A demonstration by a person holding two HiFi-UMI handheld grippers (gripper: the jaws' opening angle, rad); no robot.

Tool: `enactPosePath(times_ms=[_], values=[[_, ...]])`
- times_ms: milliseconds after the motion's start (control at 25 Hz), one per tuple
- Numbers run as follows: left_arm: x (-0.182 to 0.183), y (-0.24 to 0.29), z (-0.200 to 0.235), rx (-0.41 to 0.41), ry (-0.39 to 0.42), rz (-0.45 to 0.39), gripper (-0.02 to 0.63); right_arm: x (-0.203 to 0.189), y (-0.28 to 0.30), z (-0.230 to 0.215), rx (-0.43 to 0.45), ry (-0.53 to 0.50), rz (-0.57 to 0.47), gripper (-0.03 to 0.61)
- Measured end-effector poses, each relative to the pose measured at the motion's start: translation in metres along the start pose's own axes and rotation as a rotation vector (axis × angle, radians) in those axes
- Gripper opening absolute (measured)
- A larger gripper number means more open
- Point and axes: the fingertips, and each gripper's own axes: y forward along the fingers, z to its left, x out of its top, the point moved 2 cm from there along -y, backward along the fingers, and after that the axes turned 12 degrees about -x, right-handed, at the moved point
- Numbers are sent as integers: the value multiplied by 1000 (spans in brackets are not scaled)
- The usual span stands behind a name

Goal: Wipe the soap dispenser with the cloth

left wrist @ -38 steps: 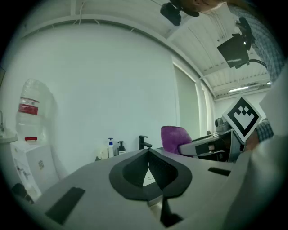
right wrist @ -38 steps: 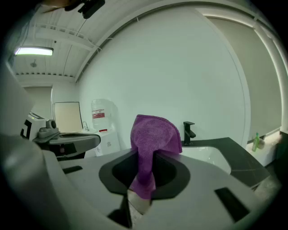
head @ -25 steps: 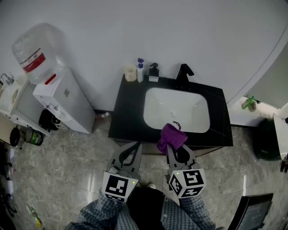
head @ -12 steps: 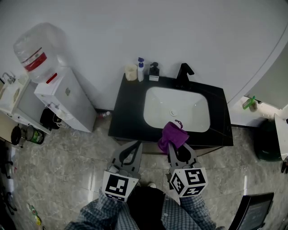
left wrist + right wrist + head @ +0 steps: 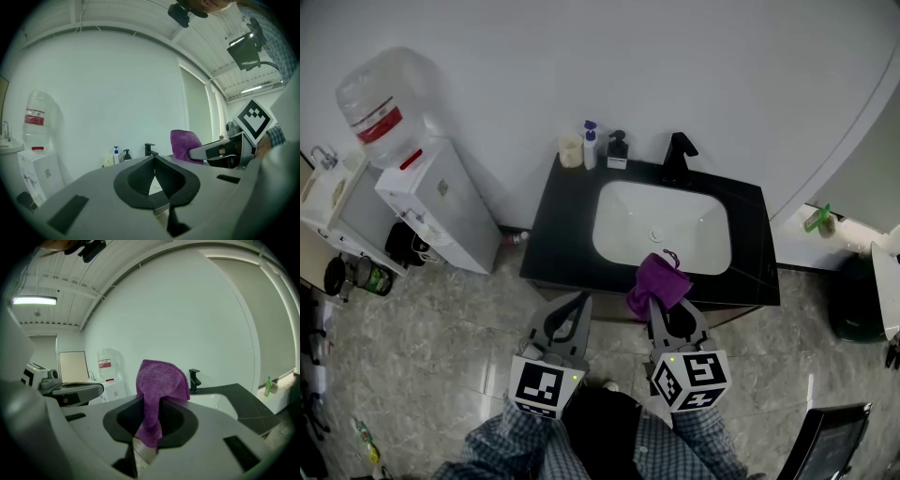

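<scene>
Soap dispenser (image 5: 618, 150) at the back of the table (image 5: 558, 244), too small from the head view for any label to be read, as is the bottle (image 5: 591, 146) beside it. The cloth's (image 5: 159, 380) lower end disappears between the closed jaws of the right tool (image 5: 663, 307), and in the right gripper view its raised fold screens the table's back left of the tap (image 5: 194, 378). The person's checked trousers (image 5: 516, 455) and a dark panel (image 5: 834, 436) are cut off by the bottom edge
</scene>
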Motion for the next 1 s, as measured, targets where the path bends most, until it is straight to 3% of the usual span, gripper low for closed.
enactPosePath(times_ms=[680, 1000], values=[[0, 14, -16, 22, 26, -10, 2, -1, -5, -27, 11, 4, -28, 75], [-9, 47, 24, 19, 8, 3, 2, 1, 43, -31, 2, -1, -4, 75]])
